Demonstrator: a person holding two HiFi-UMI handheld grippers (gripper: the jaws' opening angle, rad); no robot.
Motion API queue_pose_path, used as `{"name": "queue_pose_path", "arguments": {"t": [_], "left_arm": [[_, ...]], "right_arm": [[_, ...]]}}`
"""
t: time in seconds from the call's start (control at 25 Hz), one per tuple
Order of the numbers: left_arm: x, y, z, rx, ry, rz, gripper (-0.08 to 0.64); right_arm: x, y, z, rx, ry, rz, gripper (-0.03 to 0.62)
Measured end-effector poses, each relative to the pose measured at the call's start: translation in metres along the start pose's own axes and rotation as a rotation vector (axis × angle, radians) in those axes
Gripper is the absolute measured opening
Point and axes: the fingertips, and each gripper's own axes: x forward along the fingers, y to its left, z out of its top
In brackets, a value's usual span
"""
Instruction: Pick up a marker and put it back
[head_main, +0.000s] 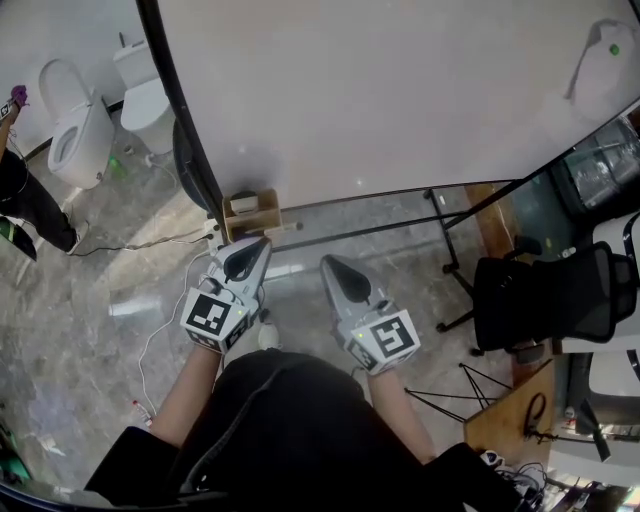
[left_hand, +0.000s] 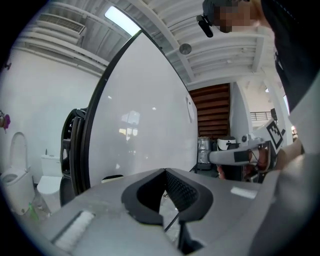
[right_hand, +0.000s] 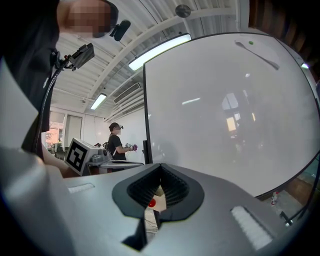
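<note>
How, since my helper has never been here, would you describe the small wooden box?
Start at the big whiteboard. At the left end of its bottom edge sits the wooden box, beyond the left tool. It alone is light brown and open-topped, holding a white block.

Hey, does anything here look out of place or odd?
Yes: two white toilets stand on the open floor left of the whiteboard, odd in a workspace. A loose cable trails across the floor beside them.
</note>
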Motion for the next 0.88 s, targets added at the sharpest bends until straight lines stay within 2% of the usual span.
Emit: {"name": "queue_pose_path", "arguments": {"t": [0.16,0.4,0.68,0.88], "left_arm": [[0.005,0.005,-0.005,0.051,0.025,-0.047,0.008],[0.008,0.014,-0.013,0.045,0.033,-0.113,0.009],[0.016,0.026,-0.011,0.056,0.023,-0.107,0.009],[0.028,0.027,-0.006,0.058,0.023,-0.078,0.011]], "right_arm": [[0.017,0.003,-0.002,0.000,0.002,-0.016,0.009],[0.037,0.002,-0.008,0.000,0.009,-0.060,0.009],[0.049,-0.014,-0.005,-0.013,0.014,-0.083,0.009],[0.057,-0.028,0.006,-0.033,0.003,-0.048,0.009]]}}
